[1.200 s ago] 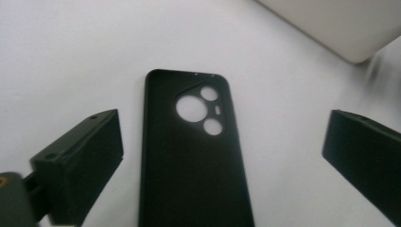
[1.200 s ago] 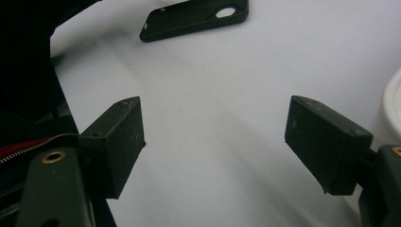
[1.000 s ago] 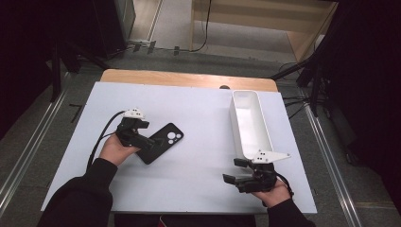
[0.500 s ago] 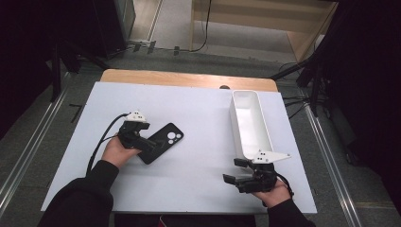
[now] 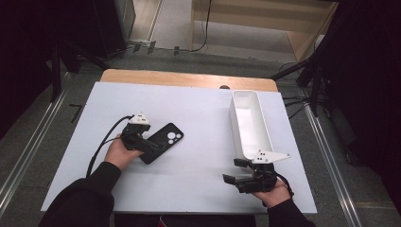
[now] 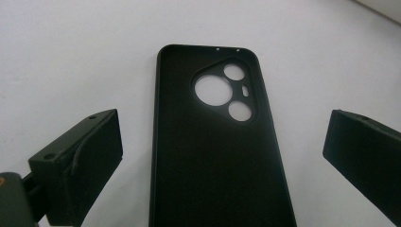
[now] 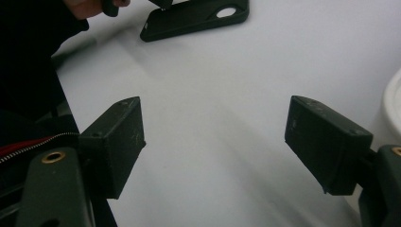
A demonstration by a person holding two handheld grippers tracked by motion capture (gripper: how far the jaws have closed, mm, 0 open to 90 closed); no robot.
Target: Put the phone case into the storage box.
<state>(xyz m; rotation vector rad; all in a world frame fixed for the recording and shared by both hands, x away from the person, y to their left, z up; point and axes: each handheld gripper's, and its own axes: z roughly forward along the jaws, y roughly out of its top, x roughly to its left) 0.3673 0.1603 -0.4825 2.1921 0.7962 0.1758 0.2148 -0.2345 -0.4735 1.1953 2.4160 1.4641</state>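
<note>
One black phone case [image 6: 215, 142] lay flat on the white worktop [image 5: 198, 118], left of centre, its hollow inside facing up and its camera cut-outs at the far end. The left gripper [image 5: 150, 145] sat over the case's near end with its jaws spread wide to either side, touching nothing. This looked like the approach step before a pick-up. The next move would probably call for lowering the jaws and closing them across the case's long edges. To the right, well apart from the case, stood a long white bin [image 5: 250, 124], empty inside as far as could be seen. The right gripper [image 5: 239, 172] rested near the bin's near end, jaws spread, holding nothing.
</note>
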